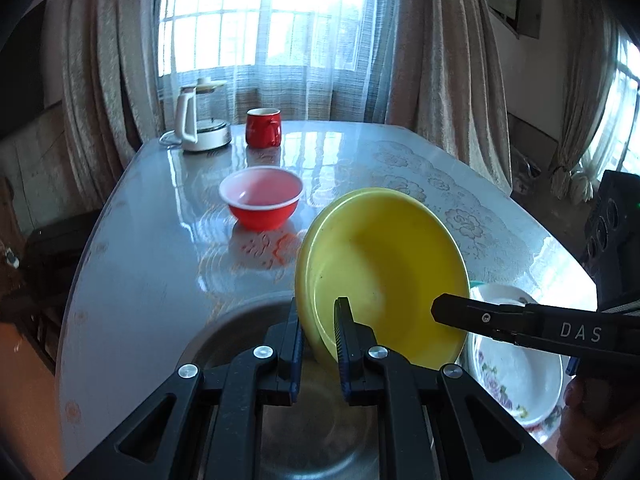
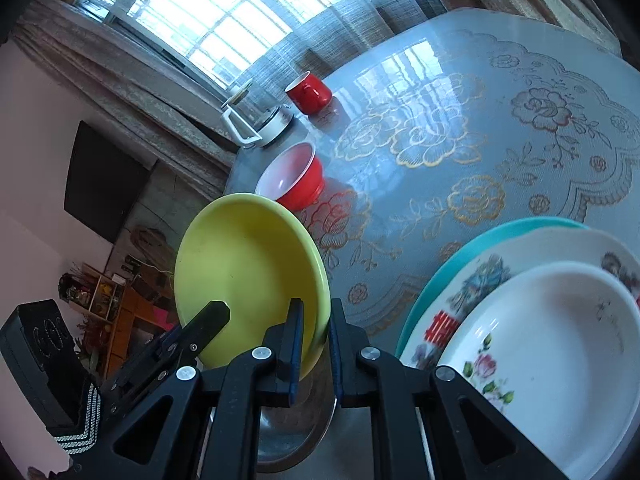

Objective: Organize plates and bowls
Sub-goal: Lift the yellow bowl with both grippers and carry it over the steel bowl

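I'm holding a yellow plate [image 1: 384, 272] by its rim w/ both grippers. It's tilted nearly on edge, above a steel bowl [image 1: 320, 440] at the desk's [image 1: 140, 280] near edge. My left gripper [image 1: 318, 344] has its fingers [image 1: 344, 332] narrow, pinched on the plate's lower rim. My right gripper [image 2: 314, 344] is likewise narrow, clamped on the rim at another spot.

To my right sits a stack: a white floral dish [image 2: 552, 352] on a patterned plate [image 2: 480, 280] on a teal plate [image 2: 492, 236]. Farther off are a red bowl [image 1: 262, 198], a red mug [image 1: 263, 128] & a kettle [image 1: 200, 120].

Risks, as I judge them: both grips are thin edge pinches, so the plate could slip or twist if my hands drift apart. Swinging it toward the stack could clip the floral dish. If it drops, it hits the steel bowl.
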